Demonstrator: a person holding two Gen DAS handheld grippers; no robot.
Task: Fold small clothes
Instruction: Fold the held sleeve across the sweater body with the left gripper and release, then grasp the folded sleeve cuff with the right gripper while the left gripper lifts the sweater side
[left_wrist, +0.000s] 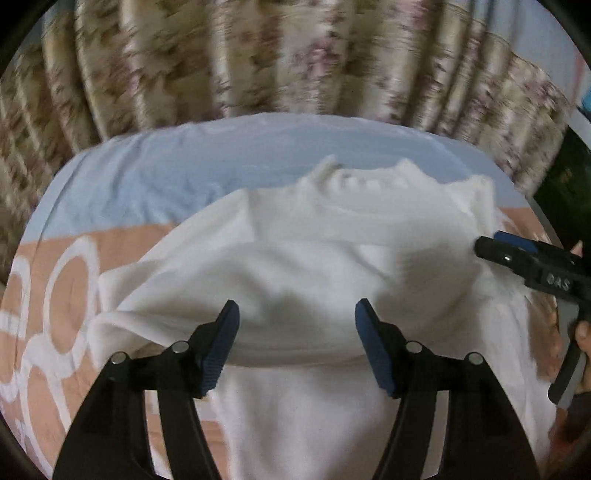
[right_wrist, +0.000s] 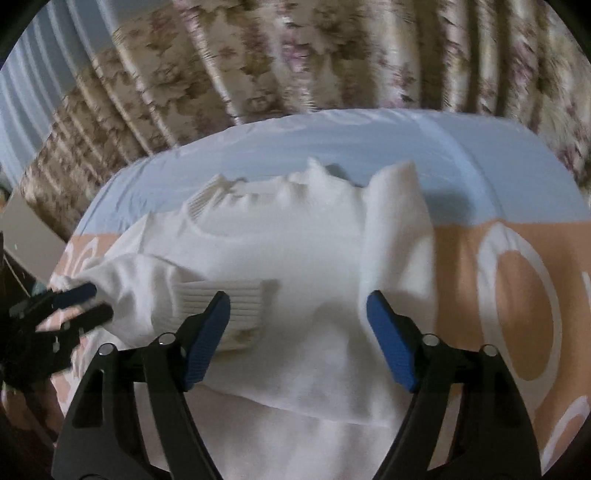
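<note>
The left gripper (left_wrist: 297, 321) hangs over the middle of a white sweater (left_wrist: 314, 258), its blue-padded jaws standing well apart with only loose cloth below them and nothing pinched. The right gripper (right_wrist: 297, 312) is likewise spread wide above the same sweater (right_wrist: 295, 258), gripping nothing.

Only the right wrist view shows a ribbed cuff (right_wrist: 225, 299) lying folded across the body of the sweater, just ahead of the gripper's left jaw, and a sleeve laid upright along the sweater's right side. It also catches the left gripper (right_wrist: 88, 302) at the picture's left edge, its two tips apart at the sweater's edge. The left wrist view instead shows the right gripper (left_wrist: 491, 245) coming in from the right edge, with part of a hand (left_wrist: 583, 332) behind it, and the ribbed collar (left_wrist: 365, 181) at the far end.

The sweater lies spread on a bed (left_wrist: 55, 295) covered by a sheet, peach with white rings near the camera and pale blue farther off. Behind the bed hangs a floral curtain (left_wrist: 258, 55), blurred in both views.
</note>
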